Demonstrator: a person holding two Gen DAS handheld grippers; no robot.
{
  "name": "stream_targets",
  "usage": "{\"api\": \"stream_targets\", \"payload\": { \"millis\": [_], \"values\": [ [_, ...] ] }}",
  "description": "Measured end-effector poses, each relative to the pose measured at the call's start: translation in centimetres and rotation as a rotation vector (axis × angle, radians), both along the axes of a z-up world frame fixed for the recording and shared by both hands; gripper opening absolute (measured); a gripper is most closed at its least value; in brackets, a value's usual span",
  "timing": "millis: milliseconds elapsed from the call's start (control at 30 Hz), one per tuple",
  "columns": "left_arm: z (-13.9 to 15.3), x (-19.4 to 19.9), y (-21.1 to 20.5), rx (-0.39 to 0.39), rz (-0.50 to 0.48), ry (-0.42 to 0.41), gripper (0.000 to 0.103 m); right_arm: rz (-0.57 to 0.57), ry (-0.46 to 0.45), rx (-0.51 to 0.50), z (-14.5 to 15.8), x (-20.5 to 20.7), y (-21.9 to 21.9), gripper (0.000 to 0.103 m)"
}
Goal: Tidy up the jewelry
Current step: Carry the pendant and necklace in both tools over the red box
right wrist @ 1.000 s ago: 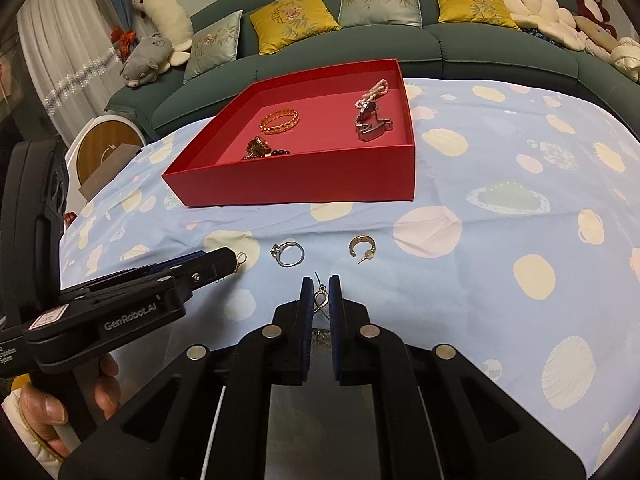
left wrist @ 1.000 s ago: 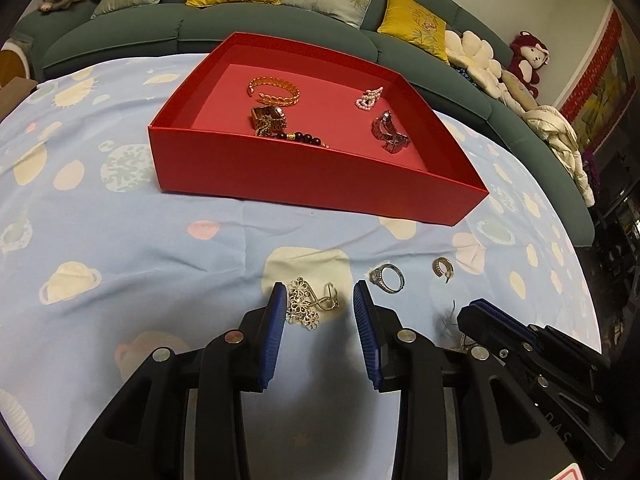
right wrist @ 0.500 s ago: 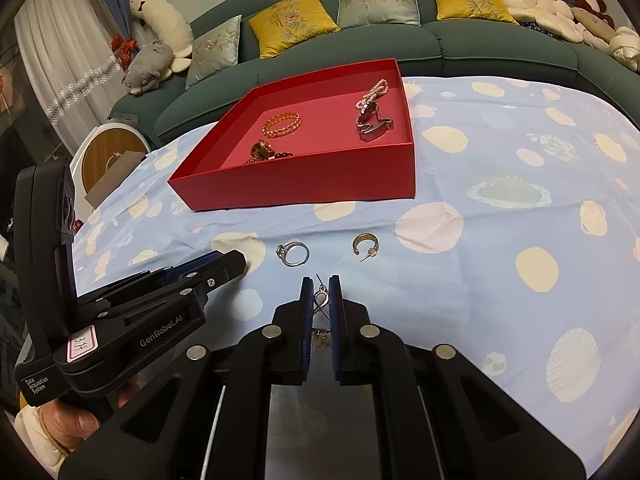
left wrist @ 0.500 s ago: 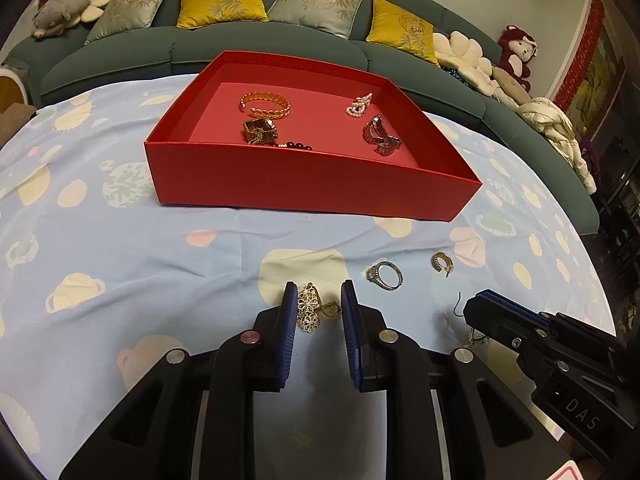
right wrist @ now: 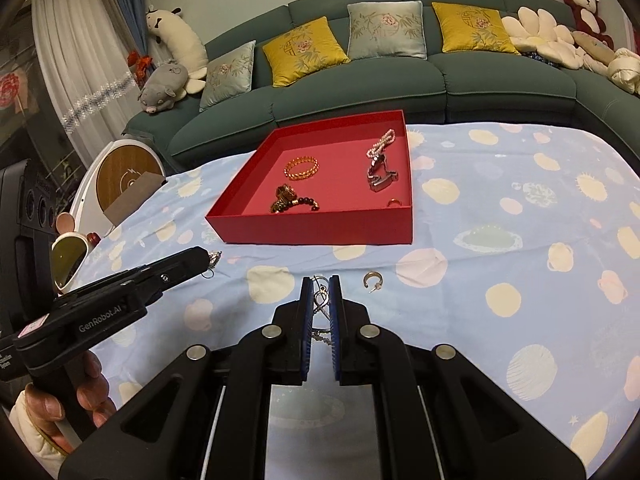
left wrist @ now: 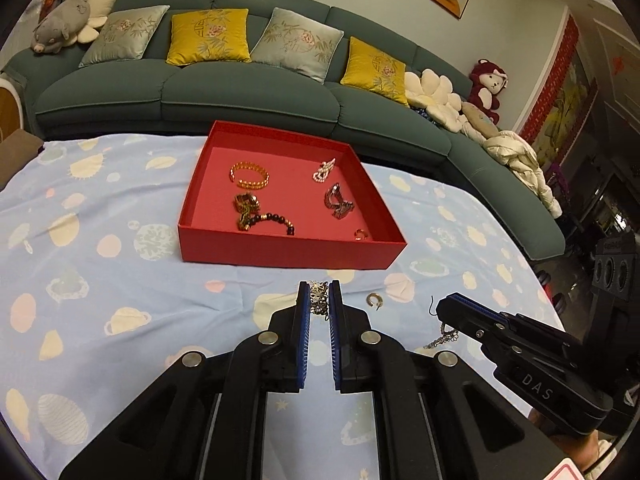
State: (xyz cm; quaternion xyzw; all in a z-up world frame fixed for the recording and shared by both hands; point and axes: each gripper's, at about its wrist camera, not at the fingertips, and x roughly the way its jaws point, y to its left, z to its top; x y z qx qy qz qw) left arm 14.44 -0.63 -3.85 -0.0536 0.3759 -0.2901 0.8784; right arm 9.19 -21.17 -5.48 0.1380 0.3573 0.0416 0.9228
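While both clear of red tray near wall, left tool clamps silver filigree piece, right tool grips hook earring.

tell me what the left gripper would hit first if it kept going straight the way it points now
Probably the near wall of the red cardboard tray. The left gripper, shut on a silver filigree chain piece, points down toward the space-print tablecloth just short of that wall, so it might meet cloth first; depth is unclear.
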Motion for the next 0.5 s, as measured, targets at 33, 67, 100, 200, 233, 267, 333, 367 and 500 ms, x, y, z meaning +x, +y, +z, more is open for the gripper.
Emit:
{"api": "stream_targets", "payload": {
  "millis": [33,67,100,200,233,267,333,367,500],
  "values": [
    [0.8,-0.1,0.3,-0.008,0.001,-0.01,0.007,0.003,-0.01,-0.003,0.6,-0.1,0.1,0.007],
    [1.5,-0.1,0.5,-0.014,0.0,-0.017,0.007,0.006,-0.021,-0.007,1.2,-0.1,0.2,0.007],
    [2.4,0.0,0.7,-0.018,-0.003,-0.026,0.007,0.012,-0.029,-0.008,1.7,-0.1,0.2,0.007],
    [4.4,1.0,0.8,-0.025,-0.011,-0.049,0.007,0.028,-0.06,-0.008,3.5,0.5,0.4,0.007],
    [5.0,1.5,0.7,-0.028,-0.012,-0.053,0.007,0.031,-0.072,-0.011,4.0,0.9,0.4,0.007],
    [5.5,2.0,0.6,-0.03,-0.017,-0.058,0.007,0.034,-0.085,-0.014,4.7,1.4,0.3,0.007],
    [6.5,3.2,0.2,-0.027,-0.022,-0.081,0.007,0.044,-0.108,-0.007,6.1,2.6,0.1,0.007],
    [6.9,3.8,0.0,-0.021,-0.026,-0.092,0.007,0.049,-0.118,-0.007,6.7,3.3,0.1,0.007],
    [7.5,7.2,-1.0,-0.024,-0.028,-0.089,0.007,0.065,-0.13,-0.006,8.1,6.8,-0.3,0.007]
  ]
}}
